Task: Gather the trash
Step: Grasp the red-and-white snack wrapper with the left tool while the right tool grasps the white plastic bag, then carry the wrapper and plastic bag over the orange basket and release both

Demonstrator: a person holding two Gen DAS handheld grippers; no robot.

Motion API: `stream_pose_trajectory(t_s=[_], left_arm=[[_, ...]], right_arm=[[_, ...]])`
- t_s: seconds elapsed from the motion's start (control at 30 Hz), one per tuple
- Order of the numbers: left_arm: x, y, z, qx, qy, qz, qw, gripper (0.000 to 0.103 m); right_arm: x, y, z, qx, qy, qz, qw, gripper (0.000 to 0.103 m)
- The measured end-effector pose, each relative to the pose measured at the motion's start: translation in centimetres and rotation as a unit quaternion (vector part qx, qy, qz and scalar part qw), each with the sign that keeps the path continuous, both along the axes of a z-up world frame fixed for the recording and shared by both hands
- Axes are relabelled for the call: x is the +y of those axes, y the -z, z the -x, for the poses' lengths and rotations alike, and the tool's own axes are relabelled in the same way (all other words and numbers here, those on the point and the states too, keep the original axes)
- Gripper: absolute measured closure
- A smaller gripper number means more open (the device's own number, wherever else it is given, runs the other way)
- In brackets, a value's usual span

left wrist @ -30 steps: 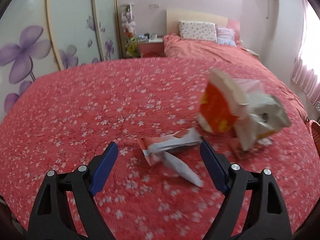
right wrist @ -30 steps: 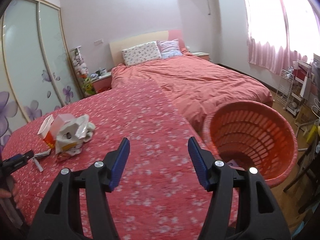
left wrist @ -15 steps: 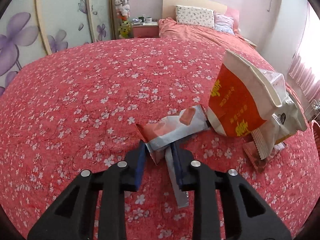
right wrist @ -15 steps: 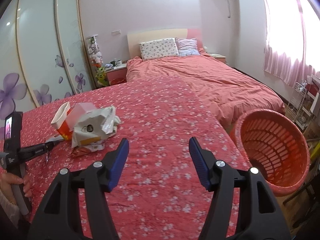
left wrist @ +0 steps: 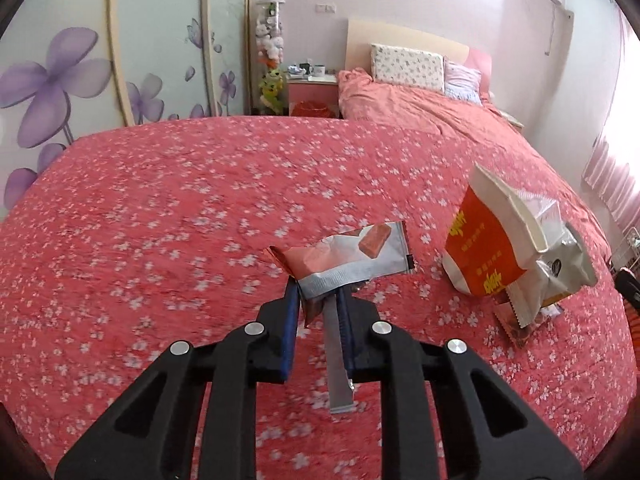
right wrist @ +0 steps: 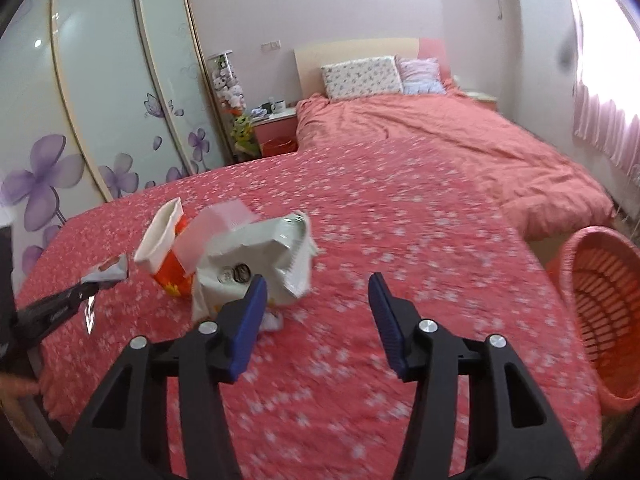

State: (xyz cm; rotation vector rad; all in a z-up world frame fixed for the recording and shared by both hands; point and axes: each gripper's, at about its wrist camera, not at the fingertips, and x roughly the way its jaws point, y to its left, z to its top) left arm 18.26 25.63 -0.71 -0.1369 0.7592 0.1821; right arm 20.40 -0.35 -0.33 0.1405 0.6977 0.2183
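— How many pieces of trash does the left gripper (left wrist: 316, 300) hold?

— One wrapper (left wrist: 348, 258), red and silver, crumpled, pinched between its fingers after they closed further; a silver strip hangs between them.

— And the rest?

— One pile of bags (right wrist: 240, 252), orange and white, just ahead of the right gripper's (right wrist: 318, 292) left finger. Its fingers, narrowing, stand apart, empty. One basket (right wrist: 600, 300) sits right of them.

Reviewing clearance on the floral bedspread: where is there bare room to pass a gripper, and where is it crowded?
Bare: the floral bedspread between the trash pile and the orange basket, and the stretch toward the wardrobe. Crowded: around the pile, where the right gripper hovers and the left gripper holds a wrapper.
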Motion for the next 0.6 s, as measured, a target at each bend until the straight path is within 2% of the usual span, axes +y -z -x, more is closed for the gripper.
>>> stream_pose_trajectory(t_s=[0.13, 0.27, 0.33, 0.37, 0.4, 0.47, 0.6], left_arm=[[0.2, -0.4, 0.4, -0.004, 0.002, 0.002, 1.0, 0.085], [0.1, -0.4, 0.6, -0.005, 0.007, 0.006, 0.9999, 0.085], [-0.1, -0.4, 0.5, -0.004, 0.01, 0.007, 0.9999, 0.085], [-0.1, -0.4, 0.6, -0.004, 0.011, 0.006, 0.9999, 0.085], [-0.2, -0.4, 0.5, -0.004, 0.012, 0.004, 0.9999, 0.085], [-0.4, -0.4, 0.4, -0.005, 0.013, 0.005, 0.9999, 0.085], [-1.2, -0.9, 0.6, -0.009, 0.019, 0.002, 0.9998, 0.085]], right_arm=[[1.5, 1.2, -2.4, 0.029, -0.005, 0.007, 1.0, 0.054], [1.4, 3.1, -4.2, 0.075, -0.005, -0.009, 0.997, 0.055], [1.3, 3.9, -4.6, 0.09, -0.009, -0.012, 0.996, 0.083], [1.2, 4.1, -4.5, 0.09, -0.011, -0.017, 0.996, 0.086], [1.2, 4.1, -4.4, 0.087, -0.012, -0.018, 0.996, 0.095], [1.0, 3.7, -3.8, 0.077, -0.007, -0.019, 0.997, 0.098], [0.2, 2.1, -2.2, 0.045, 0.01, -0.007, 0.999, 0.099]])
